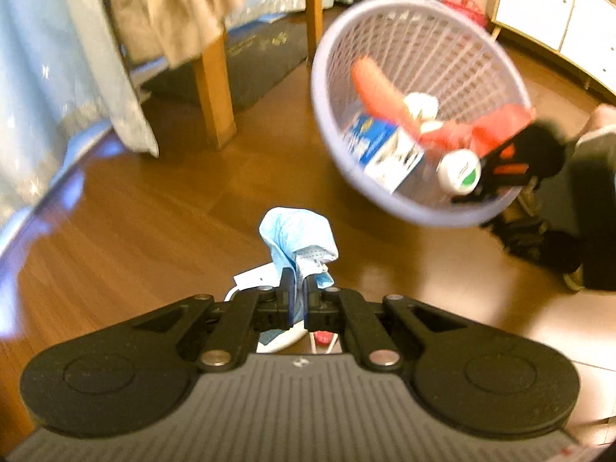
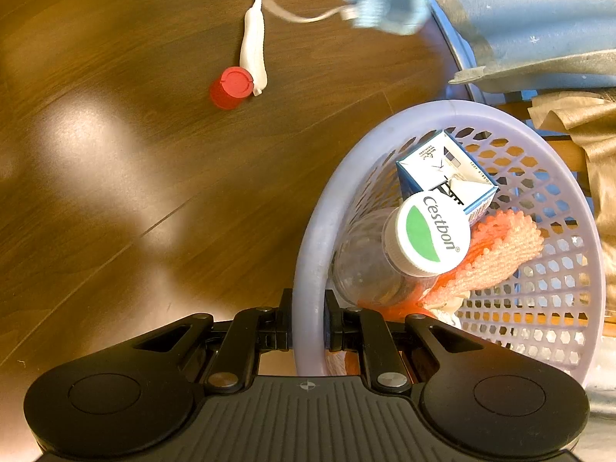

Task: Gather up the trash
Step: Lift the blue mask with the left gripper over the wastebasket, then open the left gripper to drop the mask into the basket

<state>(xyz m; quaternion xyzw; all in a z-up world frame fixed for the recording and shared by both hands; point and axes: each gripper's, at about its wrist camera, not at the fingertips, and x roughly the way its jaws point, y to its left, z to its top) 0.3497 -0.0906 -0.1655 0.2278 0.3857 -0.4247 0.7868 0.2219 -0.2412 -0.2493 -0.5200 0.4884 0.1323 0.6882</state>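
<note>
My left gripper (image 1: 296,283) is shut on a crumpled light-blue face mask (image 1: 298,236), held above the wood floor; the mask (image 2: 381,4) shows blurred at the top of the right wrist view. My right gripper (image 2: 308,310) is shut on the rim of a lavender mesh basket (image 2: 312,238), which it holds tilted in the air. The same basket (image 1: 419,50) appears up right in the left wrist view. Inside lie a clear bottle with a white and green cap (image 2: 427,233), a blue and white carton (image 2: 446,177), an orange knobbly glove (image 2: 504,248) and a white wad.
On the floor lie a red bottle cap (image 2: 231,86) and a white plastic piece with a cord (image 2: 254,50). A wooden table leg (image 1: 215,96) with draped beige cloth, a dark mat (image 1: 254,57), pale blue fabric (image 1: 46,77) and a white cabinet (image 1: 558,11) surround the area.
</note>
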